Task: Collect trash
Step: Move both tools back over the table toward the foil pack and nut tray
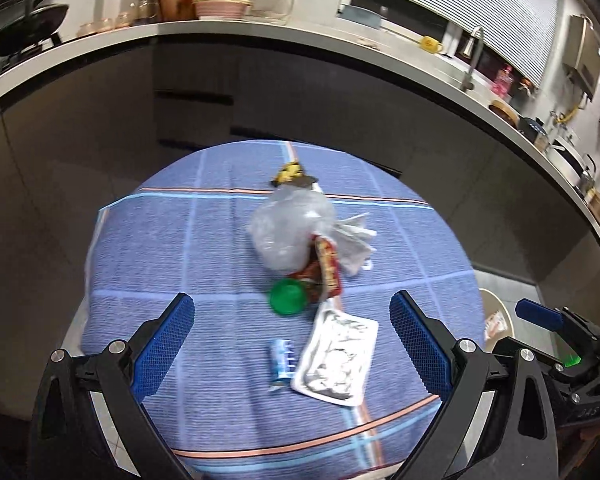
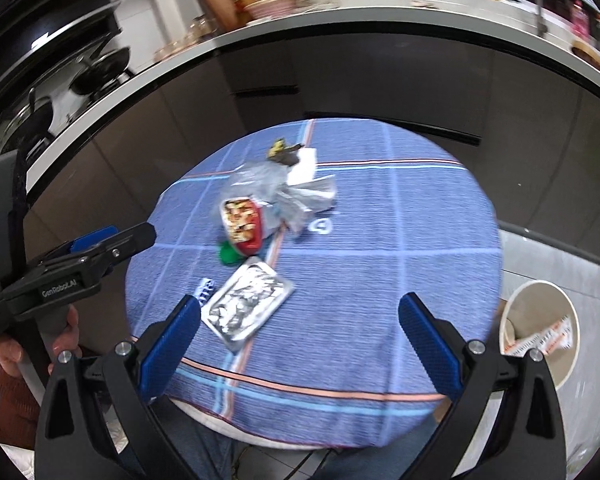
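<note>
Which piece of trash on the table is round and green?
The green lid, a small round disc lying beside the red snack wrapper. Nothing else is green or round: the clear plastic bag is crumpled and the silver foil packet is a flat rectangle.

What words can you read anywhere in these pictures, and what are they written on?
"GenRobot.AI": on the black left gripper, along its side.
Small white lettering on that gripper's handle: too small to read.
Silver foil packet: print too blurred.
Small blue-and-white wrapper: too blurred.
Orange-printed paper in the beige round bin: too blurred.
</note>
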`<state>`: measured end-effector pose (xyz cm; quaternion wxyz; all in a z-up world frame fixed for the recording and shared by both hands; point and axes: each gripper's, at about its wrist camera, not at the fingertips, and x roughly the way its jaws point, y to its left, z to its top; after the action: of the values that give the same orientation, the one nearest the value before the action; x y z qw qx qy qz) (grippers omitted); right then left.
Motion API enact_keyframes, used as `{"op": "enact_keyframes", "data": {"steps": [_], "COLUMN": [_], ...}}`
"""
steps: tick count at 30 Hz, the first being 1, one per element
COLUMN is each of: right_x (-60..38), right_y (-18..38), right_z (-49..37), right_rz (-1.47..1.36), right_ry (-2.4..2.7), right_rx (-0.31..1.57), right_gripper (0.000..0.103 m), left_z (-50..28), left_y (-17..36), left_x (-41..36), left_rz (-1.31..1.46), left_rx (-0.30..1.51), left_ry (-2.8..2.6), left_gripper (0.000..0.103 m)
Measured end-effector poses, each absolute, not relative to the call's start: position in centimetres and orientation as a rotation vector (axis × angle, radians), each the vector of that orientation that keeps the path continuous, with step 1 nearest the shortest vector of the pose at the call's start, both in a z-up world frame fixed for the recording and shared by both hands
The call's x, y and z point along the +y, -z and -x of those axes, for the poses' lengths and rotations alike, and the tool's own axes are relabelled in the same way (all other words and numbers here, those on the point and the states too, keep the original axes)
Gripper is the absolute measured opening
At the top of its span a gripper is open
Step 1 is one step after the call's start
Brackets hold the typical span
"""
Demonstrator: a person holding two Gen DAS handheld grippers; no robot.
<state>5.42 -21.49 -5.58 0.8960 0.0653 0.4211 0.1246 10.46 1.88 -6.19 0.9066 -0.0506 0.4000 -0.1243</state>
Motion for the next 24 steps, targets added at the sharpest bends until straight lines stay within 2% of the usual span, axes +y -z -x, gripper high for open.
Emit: {"op": "enact_keyframes", "data": {"steps": [7,14,24], "right_x": [-18.0,-16.1,-14.0], "right_y": [6.8,7.5,9.0], "right_z": [-7.7,-9.8,-13.3], "right_rz": [-0.123,-0.114,-0.109], "right_ry": [-0.327,-0.355,-0.379], "right_rx": [0.912,0.940,0.953], "right_gripper": [0.098,0.084,0.071], "left_z": [-11.1,-11.8,-13.7], "left_y": [7.2,8.2,9.6], "left_x": [4.2,5.9,6.7], "left_rz": [0.106,0.111,0.136], "left_rx": [0.840,0.856,0.893], "left_ry": [0.231,0.209,0.201], "left_gripper": [0.094,0.094,0.094]}}
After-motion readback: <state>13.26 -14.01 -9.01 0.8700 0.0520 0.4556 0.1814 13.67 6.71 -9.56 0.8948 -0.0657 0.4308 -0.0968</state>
